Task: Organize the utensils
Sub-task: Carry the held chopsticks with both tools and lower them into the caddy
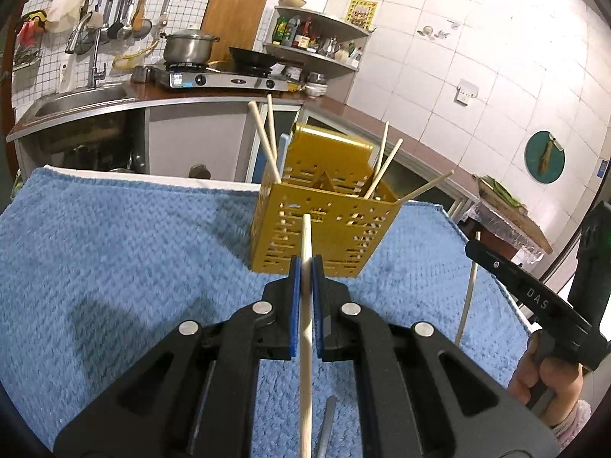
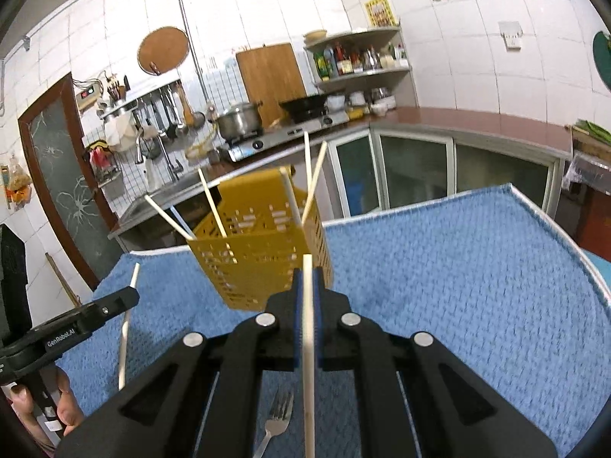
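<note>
A yellow perforated utensil caddy (image 1: pixel 324 225) stands on the blue towel (image 1: pixel 133 252) with several chopsticks sticking out of it; it also shows in the right wrist view (image 2: pixel 259 263). My left gripper (image 1: pixel 305 267) is shut on a wooden chopstick (image 1: pixel 306 343), held above the towel just short of the caddy. My right gripper (image 2: pixel 307 278) is shut on a pale chopstick (image 2: pixel 308 362), also near the caddy. Each gripper appears in the other's view, the right (image 1: pixel 477 248) and the left (image 2: pixel 130 294). A metal fork (image 2: pixel 277 416) lies on the towel below my right gripper.
The towel-covered table ends in white edges (image 2: pixel 553 221). Behind it a kitchen counter holds a sink (image 1: pixel 76 103), a gas stove with a pot (image 1: pixel 189 45) and a wok (image 1: pixel 252 57), and a corner shelf of bottles (image 1: pixel 317 38). A grey utensil handle (image 1: pixel 326 427) lies under my left gripper.
</note>
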Tool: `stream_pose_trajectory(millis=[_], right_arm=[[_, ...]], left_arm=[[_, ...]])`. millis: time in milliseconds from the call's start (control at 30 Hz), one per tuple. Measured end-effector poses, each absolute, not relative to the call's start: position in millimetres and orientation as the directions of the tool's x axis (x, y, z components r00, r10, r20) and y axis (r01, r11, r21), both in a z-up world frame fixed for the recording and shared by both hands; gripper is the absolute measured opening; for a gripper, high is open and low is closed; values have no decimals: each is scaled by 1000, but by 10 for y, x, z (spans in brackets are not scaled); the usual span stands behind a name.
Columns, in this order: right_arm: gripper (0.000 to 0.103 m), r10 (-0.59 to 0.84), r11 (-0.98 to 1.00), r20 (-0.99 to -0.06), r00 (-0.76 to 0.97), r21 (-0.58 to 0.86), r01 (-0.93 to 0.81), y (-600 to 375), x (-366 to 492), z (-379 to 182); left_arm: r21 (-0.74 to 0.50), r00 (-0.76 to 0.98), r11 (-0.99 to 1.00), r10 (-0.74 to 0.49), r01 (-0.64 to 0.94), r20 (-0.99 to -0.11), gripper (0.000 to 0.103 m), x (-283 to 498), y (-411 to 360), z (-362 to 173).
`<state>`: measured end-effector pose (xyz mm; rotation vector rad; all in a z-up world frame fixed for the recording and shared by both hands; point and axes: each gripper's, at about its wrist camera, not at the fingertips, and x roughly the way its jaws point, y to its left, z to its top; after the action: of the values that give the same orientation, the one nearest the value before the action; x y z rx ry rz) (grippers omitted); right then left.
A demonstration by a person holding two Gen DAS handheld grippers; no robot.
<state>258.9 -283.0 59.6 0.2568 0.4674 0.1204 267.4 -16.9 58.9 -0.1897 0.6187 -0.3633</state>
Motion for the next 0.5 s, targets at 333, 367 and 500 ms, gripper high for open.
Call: stream_pose_trajectory(millis=[333,367,500], right_arm=[[5,161,972,-355,921,220,-85,-2757,2575,903],[5,160,973,-349,923,215,-88,-2757,2578,941],[5,161,975,-323,933,199,-99,-2739,2639,1165]], left_arm=[[-268,772,916,-397,299,-497,5,2707,-191,749],[-268,774,915,-398,300,-492,5,2715,-192,770],[-263,792,913,-403,312,-459,5,2768,-204,940]])
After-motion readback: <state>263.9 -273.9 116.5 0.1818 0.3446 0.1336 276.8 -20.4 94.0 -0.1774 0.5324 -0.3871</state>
